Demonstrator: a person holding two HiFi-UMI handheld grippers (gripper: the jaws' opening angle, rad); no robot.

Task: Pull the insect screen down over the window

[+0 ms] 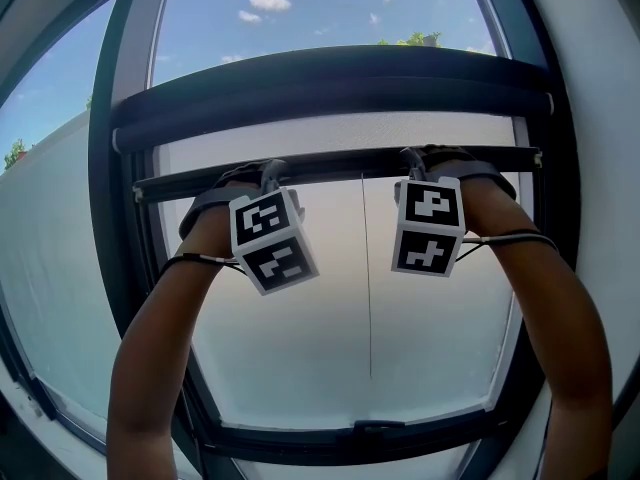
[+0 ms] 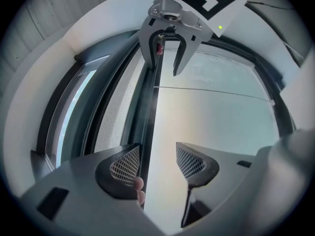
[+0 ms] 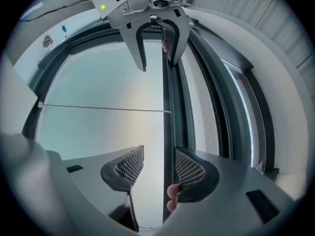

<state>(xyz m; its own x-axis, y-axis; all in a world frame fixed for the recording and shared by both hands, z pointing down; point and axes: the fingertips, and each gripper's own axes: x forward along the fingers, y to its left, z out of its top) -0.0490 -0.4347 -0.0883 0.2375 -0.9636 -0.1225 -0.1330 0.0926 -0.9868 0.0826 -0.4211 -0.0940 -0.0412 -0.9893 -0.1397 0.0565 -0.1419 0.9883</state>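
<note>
The insect screen [image 1: 340, 133] shows as a short band of grey mesh between its dark roller housing [image 1: 330, 83] and the dark pull bar [image 1: 340, 165]. My left gripper [image 1: 270, 173] and right gripper [image 1: 415, 160] reach up to that bar, one on each side of the thin pull cord [image 1: 367, 268]. In the left gripper view the left gripper [image 2: 157, 163] is open, and the bar [image 2: 150, 127] runs between its jaws against the left pad. In the right gripper view the right gripper [image 3: 160, 167] is open, with the bar [image 3: 169, 122] against the right pad. Fingertips of a hand show beside each bar-side pad.
The dark window frame [image 1: 110, 218] encloses the pane, with a latch [image 1: 375, 428] on the bottom rail. White curved wall lies right of the frame [image 1: 600, 168]. Sky and a pale wall show outside. Each gripper view shows the other gripper [image 2: 165, 38] [image 3: 155, 28] farther along the bar.
</note>
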